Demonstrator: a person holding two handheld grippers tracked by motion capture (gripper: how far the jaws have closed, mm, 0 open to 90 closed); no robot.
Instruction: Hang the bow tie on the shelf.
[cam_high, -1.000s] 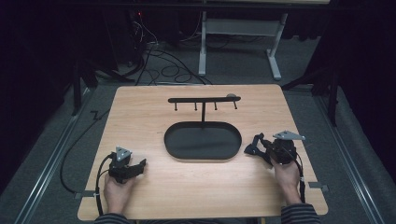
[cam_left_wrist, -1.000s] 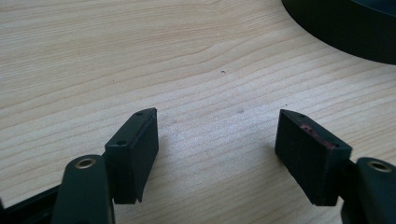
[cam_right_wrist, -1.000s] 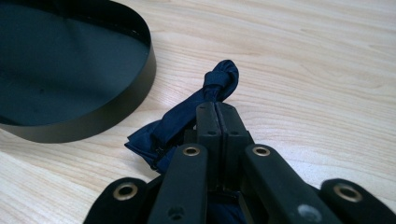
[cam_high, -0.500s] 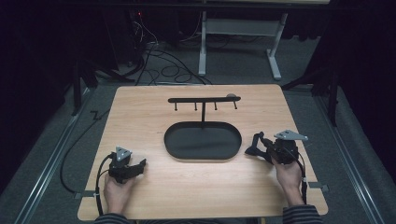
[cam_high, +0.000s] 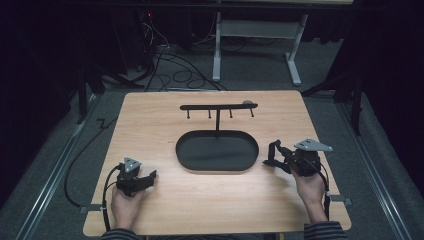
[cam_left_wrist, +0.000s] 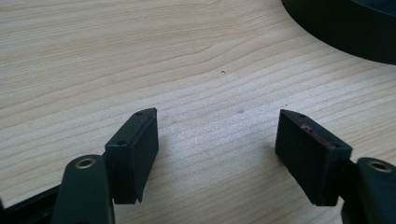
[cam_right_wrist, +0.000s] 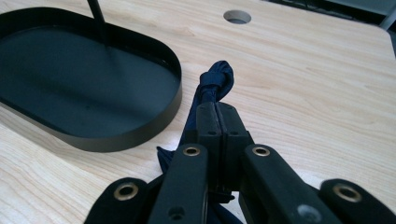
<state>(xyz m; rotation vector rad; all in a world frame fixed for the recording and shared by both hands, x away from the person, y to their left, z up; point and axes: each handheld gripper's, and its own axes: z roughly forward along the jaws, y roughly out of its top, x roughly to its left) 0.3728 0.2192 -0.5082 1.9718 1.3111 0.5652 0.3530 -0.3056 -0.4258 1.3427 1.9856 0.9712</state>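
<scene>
A: How will the dark blue cord handle?

B: Light, limp, probably slippery. The right hand-held gripper pinches it just below the knot, above the surface, beside the black tray.

A: Obstacles?

B: The hook stand. The left hand-held gripper gapes empty.

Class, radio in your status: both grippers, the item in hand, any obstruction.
Left gripper open, nothing between its fingers. Right gripper shut on dark blue strap, beside black oval tray. Hook stand unobstructed.
</scene>
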